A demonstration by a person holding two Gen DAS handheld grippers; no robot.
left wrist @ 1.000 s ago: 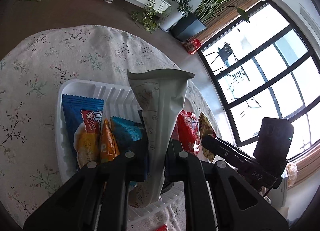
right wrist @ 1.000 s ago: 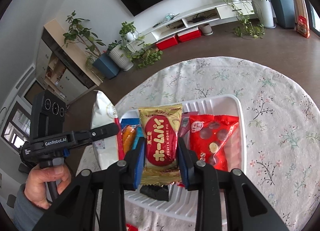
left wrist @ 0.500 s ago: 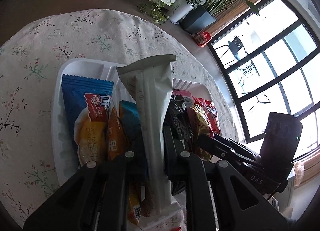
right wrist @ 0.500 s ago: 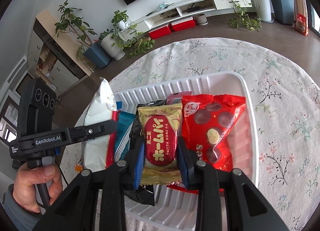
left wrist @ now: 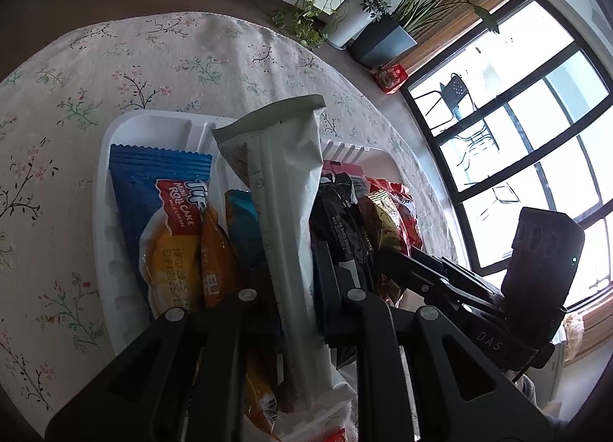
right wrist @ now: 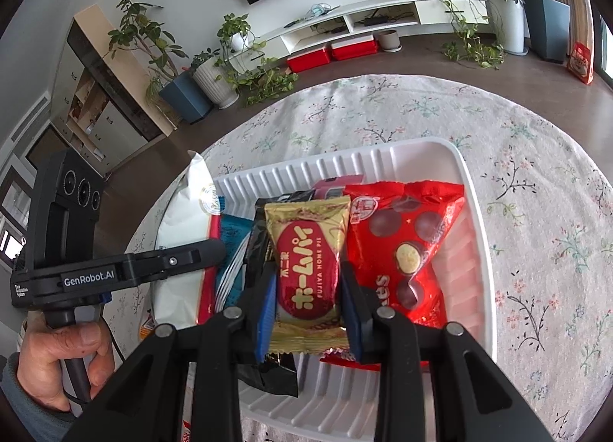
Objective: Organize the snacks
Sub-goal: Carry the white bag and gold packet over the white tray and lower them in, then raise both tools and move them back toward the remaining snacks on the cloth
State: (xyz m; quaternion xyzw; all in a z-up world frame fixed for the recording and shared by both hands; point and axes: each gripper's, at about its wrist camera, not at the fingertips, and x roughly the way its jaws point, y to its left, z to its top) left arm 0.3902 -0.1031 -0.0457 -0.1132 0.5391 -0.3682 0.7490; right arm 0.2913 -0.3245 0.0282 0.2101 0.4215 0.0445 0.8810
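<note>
My left gripper [left wrist: 293, 281] is shut on a white snack pack [left wrist: 279, 189] and holds it on edge in the white ribbed tray [left wrist: 153, 126], between a teal pack [left wrist: 241, 220] and a black pack [left wrist: 341, 220]. The white pack also shows in the right wrist view [right wrist: 184, 235]. My right gripper [right wrist: 308, 288] is shut on a gold and red Home Pie pack [right wrist: 306, 254] low in the tray [right wrist: 471, 212], beside a red chocolate-ball bag [right wrist: 406, 243] and a black pack [right wrist: 260, 246].
A blue roll cake pack [left wrist: 161, 212] and an orange pack [left wrist: 214, 262] lie at the tray's left side. The tray sits on a round table with a floral cloth [right wrist: 536, 158]. Plants, a TV shelf and windows stand beyond the table.
Both grippers have come lower into the tray with their packs. The white pack now stands among the other snacks and the Home Pie pack sits next to the red bag.
</note>
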